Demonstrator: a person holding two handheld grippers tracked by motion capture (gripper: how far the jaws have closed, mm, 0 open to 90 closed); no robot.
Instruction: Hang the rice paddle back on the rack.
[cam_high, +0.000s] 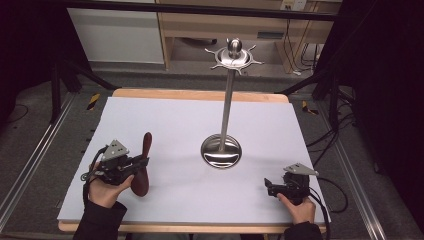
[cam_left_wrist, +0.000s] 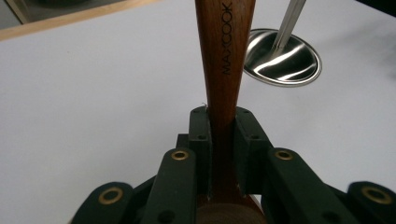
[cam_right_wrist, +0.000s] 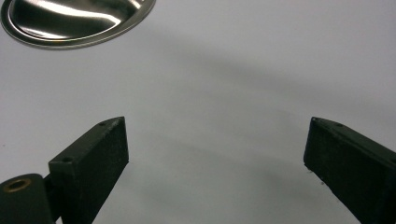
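At the left of the high view, the left gripper (cam_high: 139, 164) sits low over the white bench (cam_high: 175, 120), its jaws clenched on a wooden spoon (cam_high: 143, 167); the spoon's dark bowl lies toward the near edge and its handle points away across the bench. The left gripper view adds what the high view cannot: the two black pads press on the narrow neck of the spoon (cam_left_wrist: 224, 70) from either side, and the handle carries the printed word MAXCOOK. Whether the bowl rests on the bench or hangs just above it is hard to judge from either view. In the middle of the bench stands a steel utensil stand (cam_high: 227, 100), a round dished base with a thin upright pole and a ring of hooks at the top; the dish of the base looks empty, and the same shiny base (cam_left_wrist: 285, 58) shows beyond the spoon in the left gripper view. At the right, the right gripper (cam_high: 268, 187) rests near the near edge, well apart from the stand. The right gripper view shows its jaws released, spread wide with bare white bench between them, and the rim of the stand's base (cam_right_wrist: 74, 23) at the upper left.
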